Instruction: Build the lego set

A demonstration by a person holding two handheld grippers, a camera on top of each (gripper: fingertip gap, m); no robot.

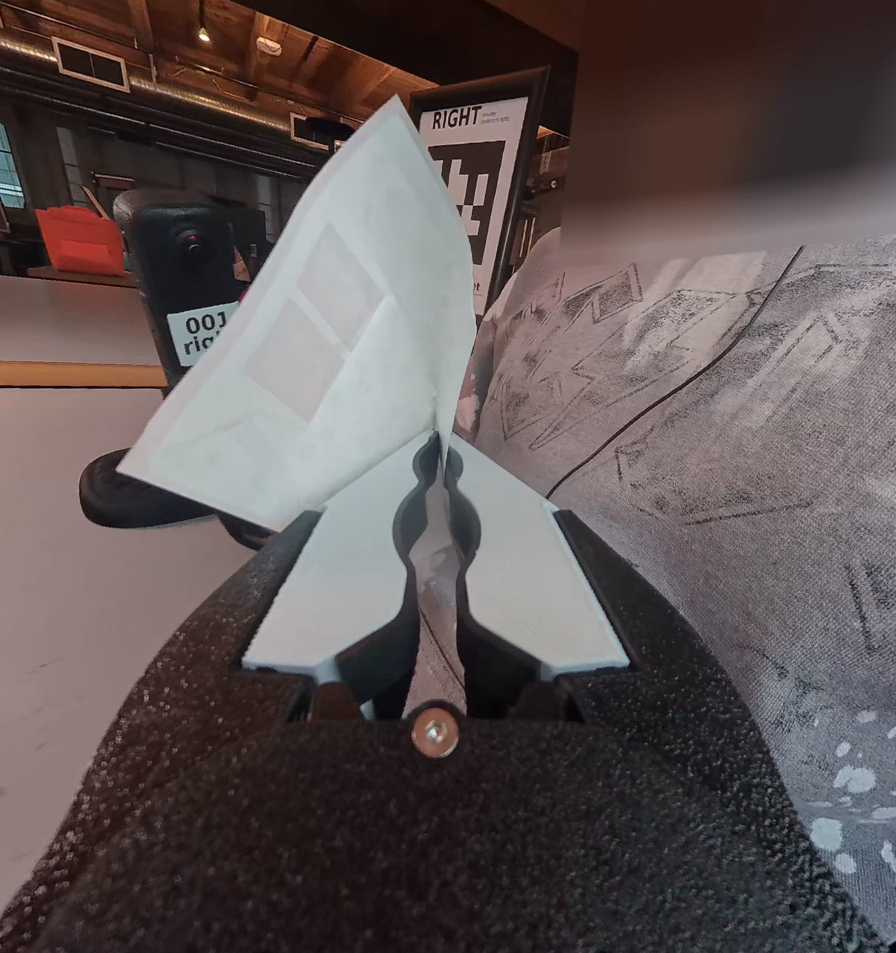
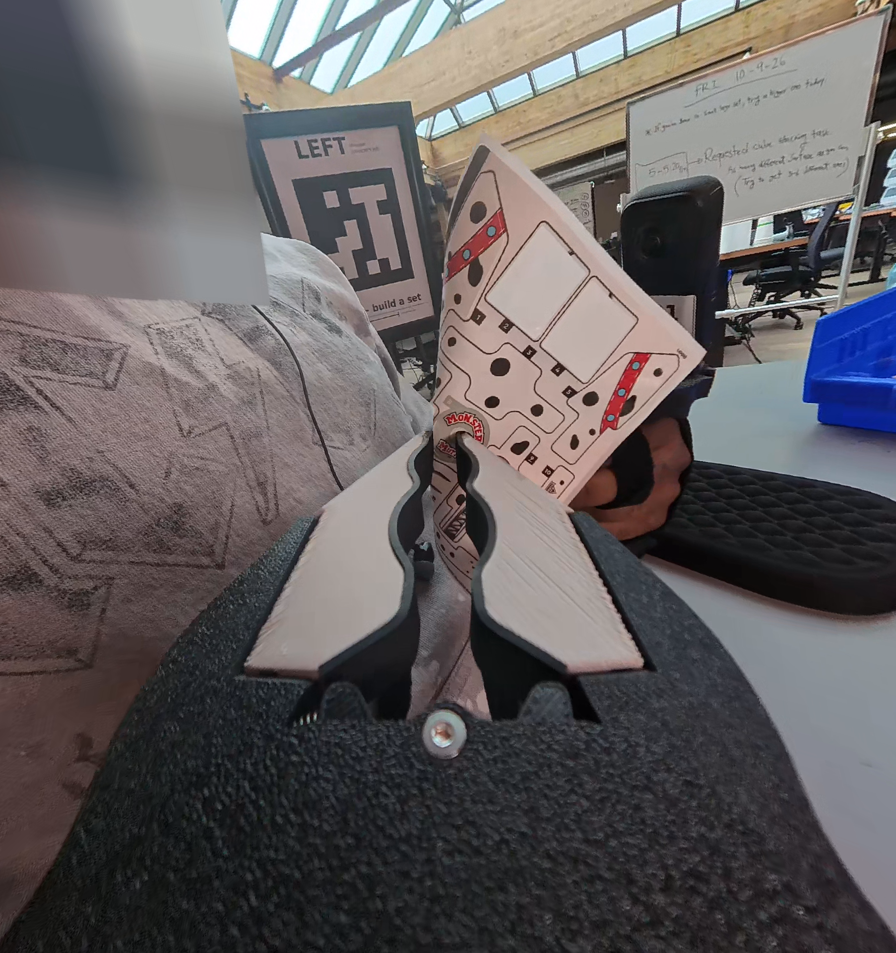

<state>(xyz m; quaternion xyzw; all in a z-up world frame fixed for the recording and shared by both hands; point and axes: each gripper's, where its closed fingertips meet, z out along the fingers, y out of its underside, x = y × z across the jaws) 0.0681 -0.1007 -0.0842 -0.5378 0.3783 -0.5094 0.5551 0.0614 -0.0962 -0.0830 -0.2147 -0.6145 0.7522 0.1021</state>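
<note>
A sticker sheet is held up between my two grippers. The left wrist view shows its blank white back (image 1: 332, 335). The right wrist view shows its printed face (image 2: 538, 335), with black spots, red strips and two bare squares. My left gripper (image 1: 438, 438) is shut on the sheet's lower edge. My right gripper (image 2: 448, 443) is closed to a narrow gap, its tips on a round sticker at the sheet's bottom corner. Each gripper shows behind the sheet in the other's view: the right gripper (image 1: 178, 268) and the left gripper (image 2: 670, 242). No bricks are in view.
A person's grey printed shirt (image 1: 693, 412) (image 2: 126, 412) is close beside both grippers. A black padded mat (image 2: 796, 536) (image 1: 121, 495) lies on the grey table (image 2: 796, 722). A blue bin (image 2: 868, 371) stands at the right. Framed marker signs (image 1: 482, 196) (image 2: 343, 222) stand behind. Only a small space, under 4 cm, lies between the two pairs of fingers.
</note>
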